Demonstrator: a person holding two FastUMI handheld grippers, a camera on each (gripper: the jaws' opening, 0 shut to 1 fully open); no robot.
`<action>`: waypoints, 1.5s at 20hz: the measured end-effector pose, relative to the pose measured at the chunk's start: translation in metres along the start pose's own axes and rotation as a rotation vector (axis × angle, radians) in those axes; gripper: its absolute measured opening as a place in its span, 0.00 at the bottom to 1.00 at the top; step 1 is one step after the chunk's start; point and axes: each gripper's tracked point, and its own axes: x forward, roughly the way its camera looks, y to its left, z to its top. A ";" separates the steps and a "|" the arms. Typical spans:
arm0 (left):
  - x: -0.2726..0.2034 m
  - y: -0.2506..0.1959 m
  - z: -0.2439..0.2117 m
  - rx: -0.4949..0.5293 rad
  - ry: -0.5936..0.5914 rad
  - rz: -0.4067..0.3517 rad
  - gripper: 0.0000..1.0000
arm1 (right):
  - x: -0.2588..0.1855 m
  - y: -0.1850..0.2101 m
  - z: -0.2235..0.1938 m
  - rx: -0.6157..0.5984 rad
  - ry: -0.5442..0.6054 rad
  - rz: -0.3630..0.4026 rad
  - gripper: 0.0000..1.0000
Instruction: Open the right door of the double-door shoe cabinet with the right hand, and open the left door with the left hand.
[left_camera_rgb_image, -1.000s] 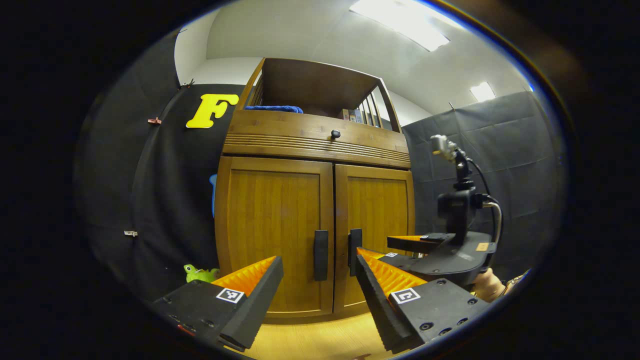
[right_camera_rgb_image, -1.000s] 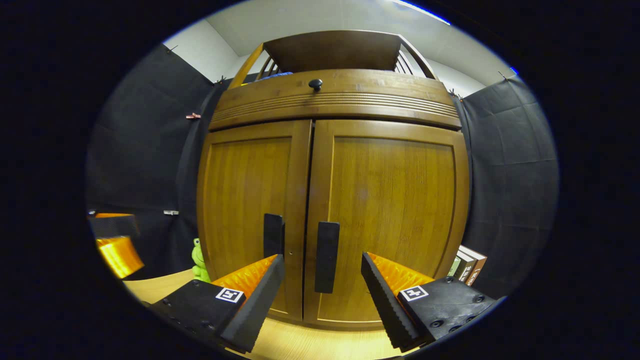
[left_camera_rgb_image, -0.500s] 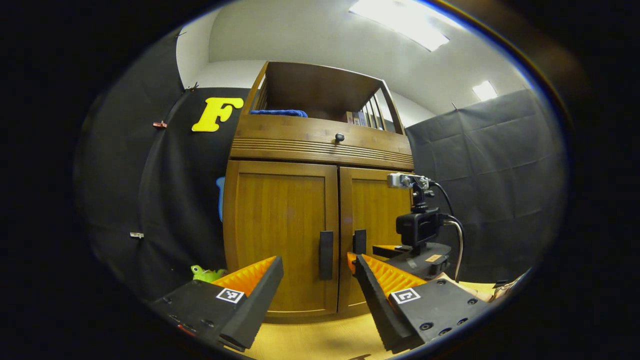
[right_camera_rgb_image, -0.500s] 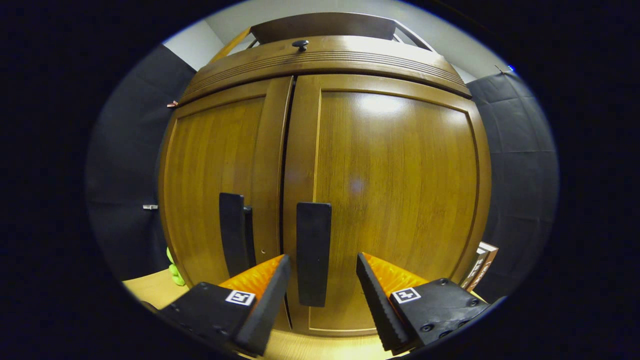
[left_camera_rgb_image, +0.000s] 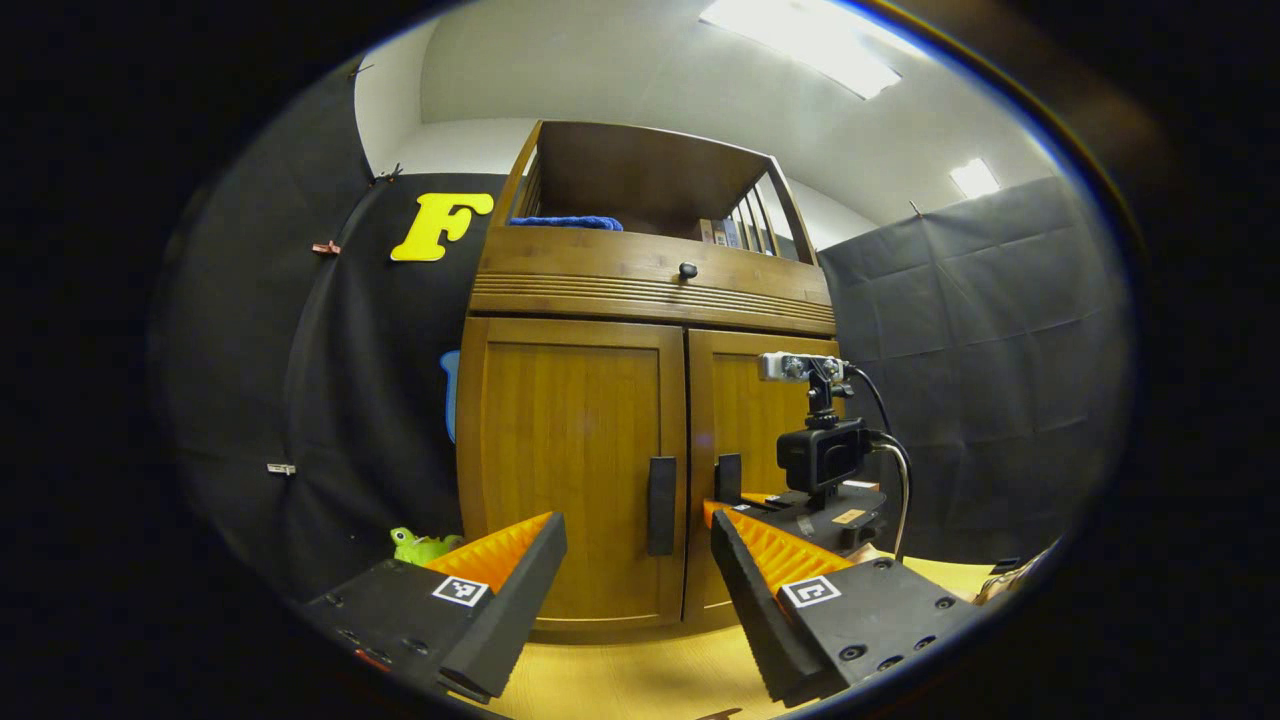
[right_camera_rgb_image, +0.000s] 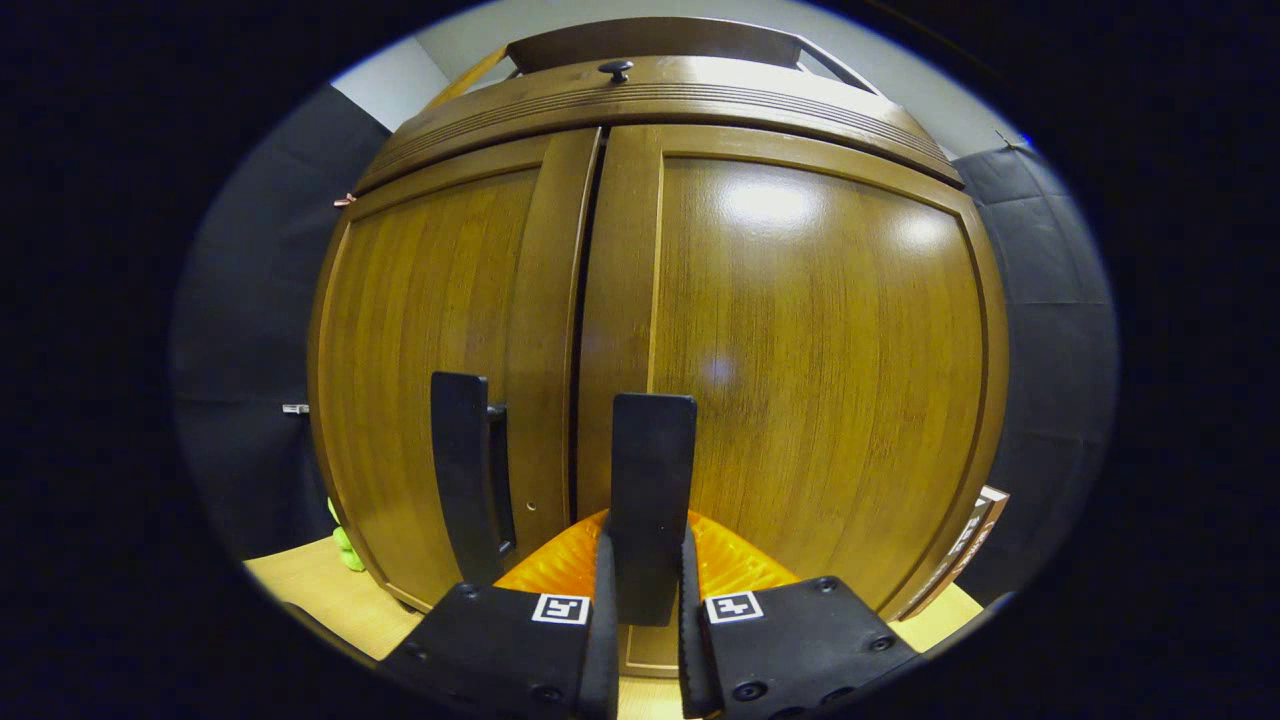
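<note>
The wooden shoe cabinet (left_camera_rgb_image: 640, 300) stands ahead with both doors closed. In the right gripper view the right door (right_camera_rgb_image: 820, 370) looms close, and its dark bar handle (right_camera_rgb_image: 650, 500) sits pinched between the two fingers of my right gripper (right_camera_rgb_image: 643, 590), which is shut on it. The left door's handle (right_camera_rgb_image: 462, 470) stands free just to the left. In the left gripper view my left gripper (left_camera_rgb_image: 637, 560) is open, some way back from the left door (left_camera_rgb_image: 570, 460) and its handle (left_camera_rgb_image: 661, 506). The right gripper (left_camera_rgb_image: 740, 498) shows there at the right door's handle.
A green toy frog (left_camera_rgb_image: 420, 546) sits on the wooden floor (left_camera_rgb_image: 640, 670) left of the cabinet. Books (right_camera_rgb_image: 975, 530) lean beside the cabinet's right side. A drawer with a round knob (left_camera_rgb_image: 688, 270) runs above the doors. Black cloth walls surround the booth.
My right gripper has closed on the right door's handle; half a second ago its fingers were spread on either side. The left gripper has barely moved.
</note>
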 end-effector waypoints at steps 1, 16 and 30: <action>-0.002 0.001 0.001 -0.001 0.000 0.004 0.91 | -0.002 0.000 0.000 -0.002 0.002 0.002 0.27; -0.004 -0.026 -0.021 0.011 0.058 -0.059 0.87 | -0.115 -0.027 0.003 -0.027 0.016 0.072 0.28; 0.043 -0.074 -0.033 0.004 0.046 -0.107 0.89 | -0.210 -0.110 0.008 -0.040 0.021 0.015 0.27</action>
